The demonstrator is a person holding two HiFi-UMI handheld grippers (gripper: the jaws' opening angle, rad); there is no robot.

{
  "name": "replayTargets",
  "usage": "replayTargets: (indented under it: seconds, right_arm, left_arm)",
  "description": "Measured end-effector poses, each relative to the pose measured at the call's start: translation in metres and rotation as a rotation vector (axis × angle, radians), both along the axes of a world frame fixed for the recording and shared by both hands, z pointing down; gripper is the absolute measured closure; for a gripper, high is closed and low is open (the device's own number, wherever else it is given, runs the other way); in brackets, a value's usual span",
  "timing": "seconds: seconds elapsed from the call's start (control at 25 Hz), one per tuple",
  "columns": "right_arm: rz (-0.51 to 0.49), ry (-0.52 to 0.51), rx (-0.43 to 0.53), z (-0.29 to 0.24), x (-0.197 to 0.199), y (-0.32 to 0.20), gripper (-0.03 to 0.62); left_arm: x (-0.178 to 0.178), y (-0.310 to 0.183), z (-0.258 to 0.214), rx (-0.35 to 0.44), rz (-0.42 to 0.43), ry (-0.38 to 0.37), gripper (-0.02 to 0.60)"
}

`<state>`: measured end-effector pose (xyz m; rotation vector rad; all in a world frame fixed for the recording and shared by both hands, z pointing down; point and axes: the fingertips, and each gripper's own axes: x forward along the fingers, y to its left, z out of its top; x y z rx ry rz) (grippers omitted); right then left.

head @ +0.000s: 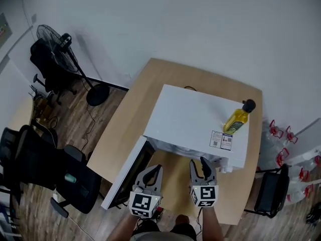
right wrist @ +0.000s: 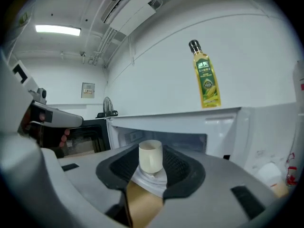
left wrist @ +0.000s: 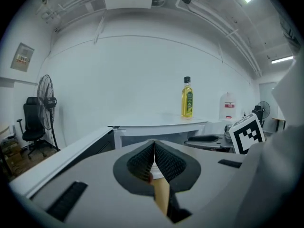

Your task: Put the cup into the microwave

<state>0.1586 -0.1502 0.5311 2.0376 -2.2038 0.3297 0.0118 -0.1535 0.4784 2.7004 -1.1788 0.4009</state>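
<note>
left gripper (head: 152,170): low in the head view, left of the other gripper, in front of the open door (head: 128,172).
left jaws: in the left gripper view (left wrist: 154,144) the ribbed pads meet at their tips. Closed, nothing between them.
door: white slab running forward along the left of the left jaws (left wrist: 71,151), swung fully out from the microwave (head: 195,117).
microwave: white box straight ahead of both jaw pairs, on the wooden table (head: 125,129). Its top edge sits just above the left jaws (left wrist: 161,125).
cavity: open and facing the right jaws. The front frame spans the right gripper view above the pads (right wrist: 247,127).
right gripper (head: 199,165): just right of the left one, tips near the microwave front.
right jaws: spread wide (right wrist: 152,156), a pad on each side, neither pressing on anything.
cup (right wrist: 150,156): cream, centred in the gap of the right jaws, just ahead of the pads. It stands on a round white plate (right wrist: 153,180) at the cavity opening.
cup axis: long axis vertical, mouth up, not tilted. Handle side can't be made out.
cup contact: clear space between the cup and both pads.
oil bottle (head: 236,119): yellow with a black cap, upright on the microwave top. It is above and right of the left jaws (left wrist: 187,98) and above and right of the right jaws (right wrist: 206,80).
</note>
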Motion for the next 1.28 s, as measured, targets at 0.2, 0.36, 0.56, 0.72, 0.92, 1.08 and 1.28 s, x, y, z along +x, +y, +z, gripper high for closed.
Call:
replayTargets:
  seconds: [0.2,0.36,0.56,0.72,0.92,1.08,1.28]
  right_arm:
    - [0.064,0.018,0.035,-0.028,0.005,0.027,0.454]
    - [0.115,0.040,0.063,-0.051,0.005,0.052,0.478]
    - [0.181,0.069,0.097,-0.076,0.000,0.083,0.520]
    - [0.219,0.087,0.110,-0.088,-0.007,0.105,0.546]
    - [0.254,0.102,0.121,-0.096,-0.019,0.129,0.562]
    - [0.273,0.115,0.130,-0.100,-0.030,0.145,0.571]
    - [0.288,0.113,0.132,-0.101,-0.038,0.158,0.576]
  left_arm:
    - [0.005,0.011,-0.018,0.034,0.065,0.016,0.557]
    - [0.009,0.024,-0.030,0.059,0.121,0.026,0.557]
    - [0.008,0.042,-0.042,0.084,0.185,0.038,0.557]
    - [0.006,0.055,-0.051,0.107,0.228,0.050,0.557]
    - [0.002,0.073,-0.058,0.117,0.277,0.060,0.557]
    - [-0.004,0.085,-0.060,0.124,0.305,0.066,0.557]
    - [-0.009,0.096,-0.061,0.130,0.334,0.062,0.557]
